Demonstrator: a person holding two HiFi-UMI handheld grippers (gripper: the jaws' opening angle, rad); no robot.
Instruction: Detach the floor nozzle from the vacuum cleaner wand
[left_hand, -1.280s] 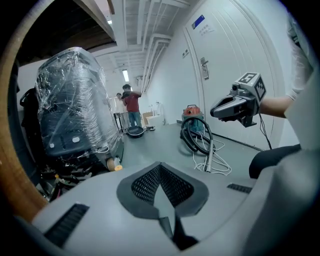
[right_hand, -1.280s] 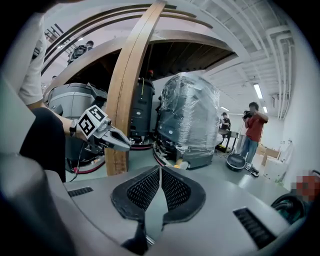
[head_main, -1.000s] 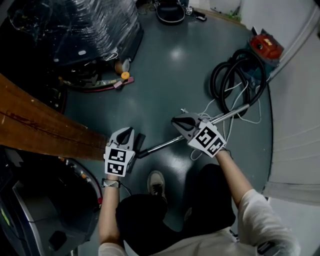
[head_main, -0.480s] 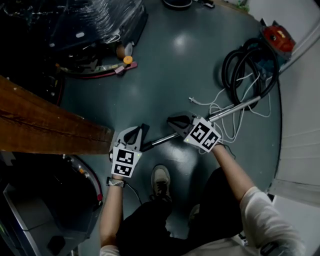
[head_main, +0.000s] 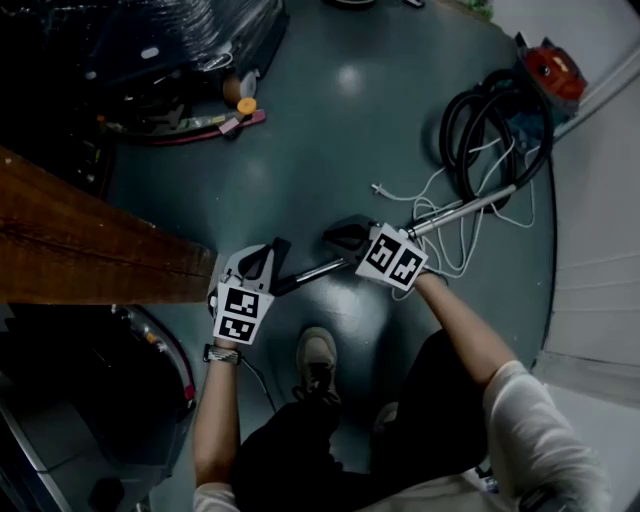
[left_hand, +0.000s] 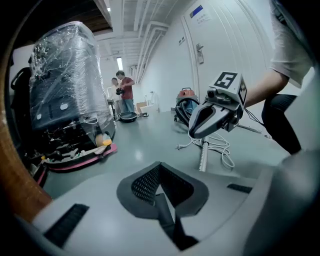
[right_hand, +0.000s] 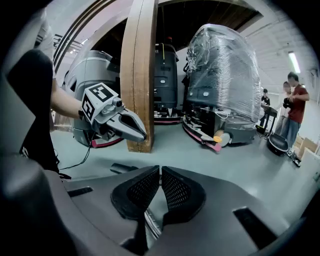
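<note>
The metal wand (head_main: 460, 212) lies on the grey floor, slanting down-left to the black floor nozzle (head_main: 284, 280) by my shoe. My left gripper (head_main: 265, 252) hangs over the nozzle end with its jaws shut and nothing between them (left_hand: 160, 184). My right gripper (head_main: 330, 237) hovers over the wand's middle, its pads together (right_hand: 160, 186). The wand (right_hand: 150, 227) shows beneath them, not clamped. Each gripper sees the other: the right gripper (left_hand: 192, 132) above the wand (left_hand: 203, 159), and the left gripper (right_hand: 142, 135) near the nozzle (right_hand: 122, 168).
A wooden beam (head_main: 90, 240) juts in from the left. The red and blue vacuum body (head_main: 545, 75), its black hose coils (head_main: 490, 120) and a white cable (head_main: 440, 240) lie at the right. A plastic-wrapped machine (left_hand: 65, 90) stands behind. Two people (left_hand: 125, 95) stand far off.
Both grippers have sunk toward the floor, closer to the wand and nozzle. Their jaws have stayed shut.
</note>
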